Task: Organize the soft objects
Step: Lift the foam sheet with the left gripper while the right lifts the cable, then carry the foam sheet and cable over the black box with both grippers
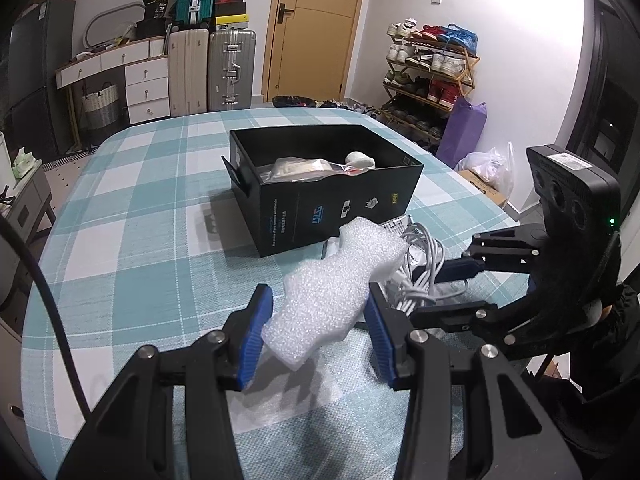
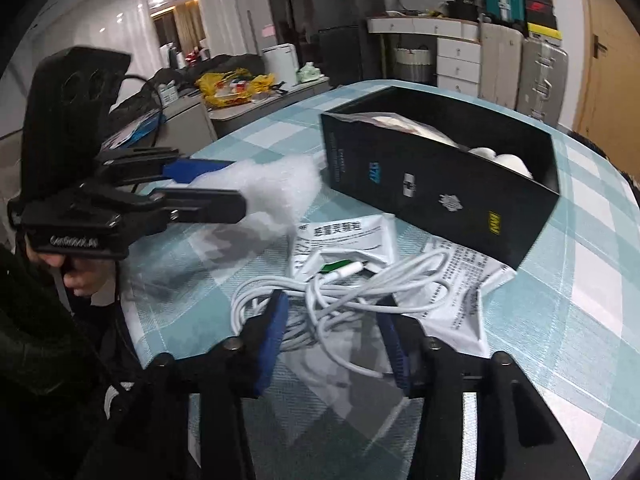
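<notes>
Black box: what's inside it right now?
The black box holds a clear plastic bag with pale contents and white rounded soft items at one end. Anything beneath them is covered.

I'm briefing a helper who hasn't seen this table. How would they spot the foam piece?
Find the black box on the checked tablecloth. In front of it, between the left claw's blue pads, sits the white foam piece: bubbly and waisted, unlike the coiled white cable beside it.
</notes>
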`<move>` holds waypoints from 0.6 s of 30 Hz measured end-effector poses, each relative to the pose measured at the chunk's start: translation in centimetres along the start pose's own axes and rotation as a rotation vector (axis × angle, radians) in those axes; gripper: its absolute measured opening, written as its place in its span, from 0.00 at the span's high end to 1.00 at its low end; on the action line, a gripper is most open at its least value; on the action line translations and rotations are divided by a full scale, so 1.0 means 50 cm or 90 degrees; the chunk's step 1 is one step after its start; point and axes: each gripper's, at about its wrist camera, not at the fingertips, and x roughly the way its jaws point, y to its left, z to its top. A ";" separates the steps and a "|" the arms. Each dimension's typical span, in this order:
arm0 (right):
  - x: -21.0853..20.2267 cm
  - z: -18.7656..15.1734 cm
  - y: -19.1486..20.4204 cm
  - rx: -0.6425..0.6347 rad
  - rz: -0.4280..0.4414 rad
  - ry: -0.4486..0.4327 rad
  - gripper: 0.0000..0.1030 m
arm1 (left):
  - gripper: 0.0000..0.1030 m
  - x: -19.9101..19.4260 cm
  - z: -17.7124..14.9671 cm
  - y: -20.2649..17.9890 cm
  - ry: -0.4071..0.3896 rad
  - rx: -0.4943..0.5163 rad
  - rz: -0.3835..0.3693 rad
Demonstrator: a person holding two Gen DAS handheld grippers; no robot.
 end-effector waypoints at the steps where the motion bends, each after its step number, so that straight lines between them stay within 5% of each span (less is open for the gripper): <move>1: -0.003 0.001 0.002 -0.001 0.007 -0.004 0.68 | 0.56 -0.001 0.000 0.001 -0.001 -0.001 0.001; 18: -0.098 0.012 -0.016 0.008 0.002 -0.125 0.74 | 0.56 -0.051 0.029 0.015 -0.061 -0.020 0.023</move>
